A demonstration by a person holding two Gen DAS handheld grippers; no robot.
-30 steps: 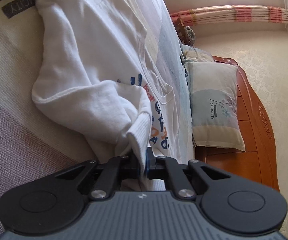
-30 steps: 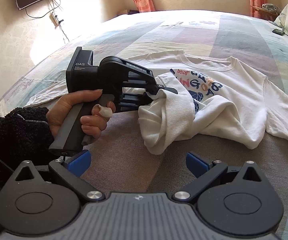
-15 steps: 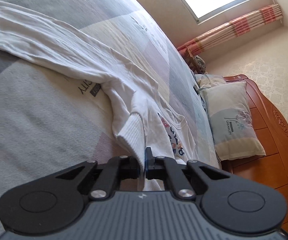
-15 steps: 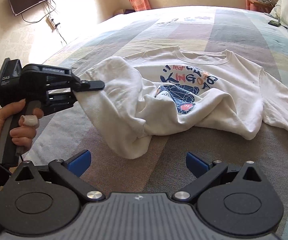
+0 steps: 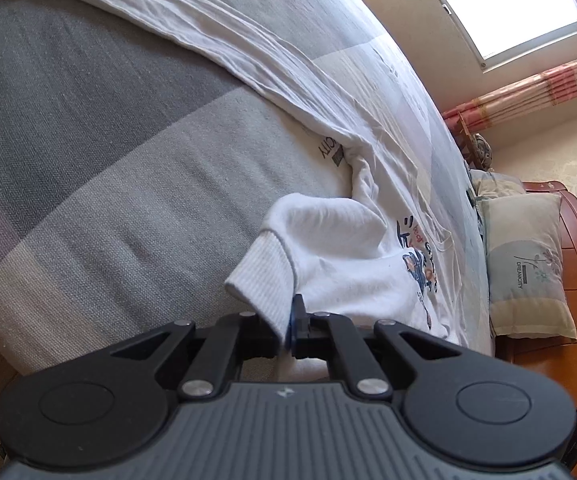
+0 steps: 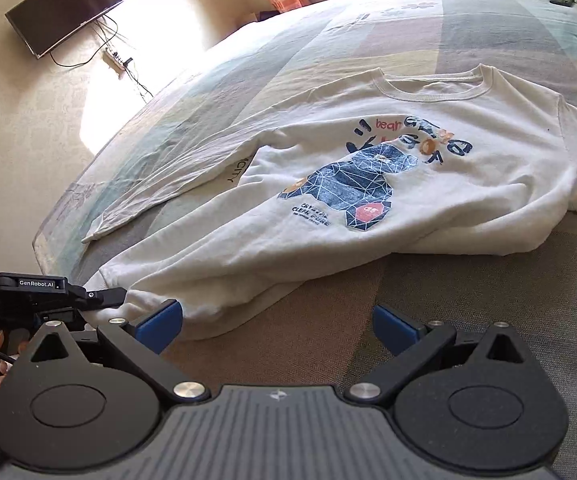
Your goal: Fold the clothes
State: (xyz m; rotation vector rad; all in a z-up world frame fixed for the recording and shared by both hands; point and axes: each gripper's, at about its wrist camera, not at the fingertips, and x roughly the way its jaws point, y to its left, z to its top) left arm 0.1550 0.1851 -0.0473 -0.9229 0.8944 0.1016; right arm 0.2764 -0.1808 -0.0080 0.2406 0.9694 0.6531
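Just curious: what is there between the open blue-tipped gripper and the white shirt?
Only bare bedspread, seen in the right wrist view. The right gripper hangs open just short of the shirt hem.

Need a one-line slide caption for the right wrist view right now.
Right claw open above the bed; left claw pinches the hem corner of a white sweatshirt lying print-up.

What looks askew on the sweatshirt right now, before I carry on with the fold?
The sweatshirt is not lying flat: its hem on the left gripper's side is bunched and rumpled, with the ribbed corner pinched in that gripper. The right gripper hangs open, holding nothing. No damage shows.
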